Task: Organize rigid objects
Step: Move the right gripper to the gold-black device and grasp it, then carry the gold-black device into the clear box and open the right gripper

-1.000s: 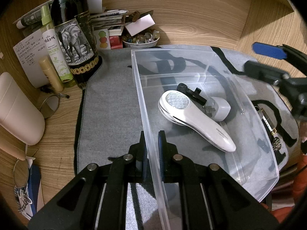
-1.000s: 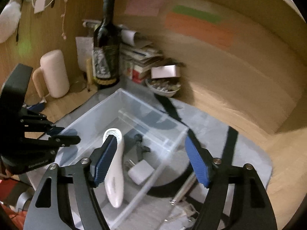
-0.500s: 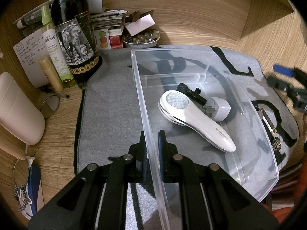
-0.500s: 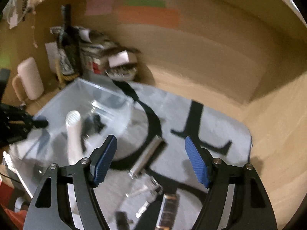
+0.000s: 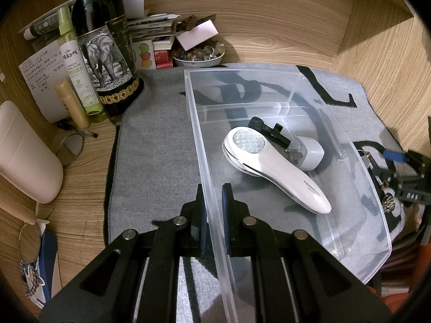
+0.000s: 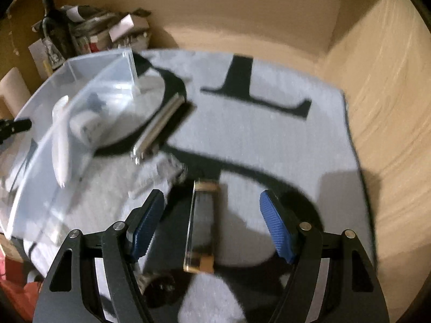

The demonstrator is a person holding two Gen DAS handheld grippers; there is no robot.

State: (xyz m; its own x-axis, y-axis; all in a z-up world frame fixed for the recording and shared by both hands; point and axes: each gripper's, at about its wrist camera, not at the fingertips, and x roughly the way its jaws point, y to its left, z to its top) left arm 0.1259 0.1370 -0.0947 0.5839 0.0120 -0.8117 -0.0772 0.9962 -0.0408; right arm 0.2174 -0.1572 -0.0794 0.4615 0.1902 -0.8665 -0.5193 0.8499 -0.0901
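Clear bin (image 5: 282, 78) | left gripper (image 5: 214, 215) clamps wall | right gripper (image 6: 212, 226) (agape) over harmonica (image 6: 202, 226)

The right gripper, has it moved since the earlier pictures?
Yes. The right gripper has swung away from the clear bin, which slid to the picture's left, and now hangs open over a dark flat bar on the mat.

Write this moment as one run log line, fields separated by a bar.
left gripper: shut on clear bin wall | right gripper: open over dark flat bar on grey mat, not touching | in bin: white handheld device, white plug
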